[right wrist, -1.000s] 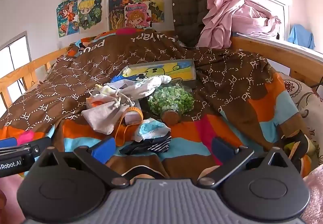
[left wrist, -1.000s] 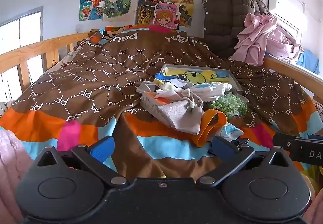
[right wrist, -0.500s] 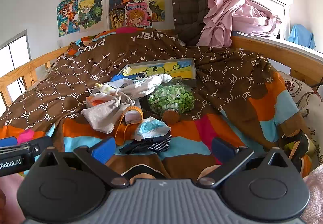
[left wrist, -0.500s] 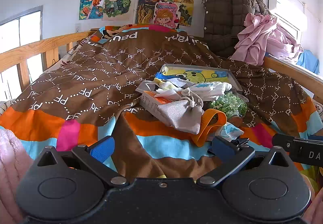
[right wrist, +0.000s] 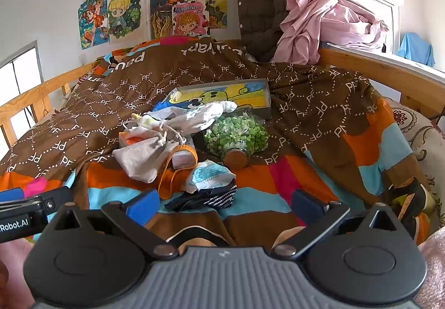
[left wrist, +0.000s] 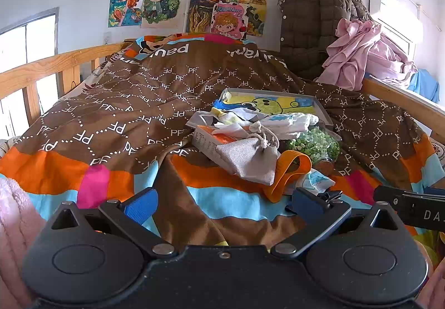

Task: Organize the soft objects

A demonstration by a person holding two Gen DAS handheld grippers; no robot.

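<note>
With both the left gripper (left wrist: 222,203) and right gripper (right wrist: 221,204) spread wide and empty above the bed's near edge, the pile of soft things — drawstring pouch (right wrist: 141,156), socks (right wrist: 205,199), white cloth (right wrist: 200,117) — lies unsorted mid-blanket (right wrist: 97,114) beside the tray (right wrist: 264,107), sorting seemingly not begun.

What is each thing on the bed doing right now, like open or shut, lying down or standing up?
left gripper: open, empty, above the blanket.
right gripper: open, empty.
grey drawstring pouch: cinched shut, lying flat.
jar of green bits: on its side, lid on.
flat box: open, picture showing inside.
dark sock: crumpled.
white cloth: bunched up.
orange strap: looped.
</note>
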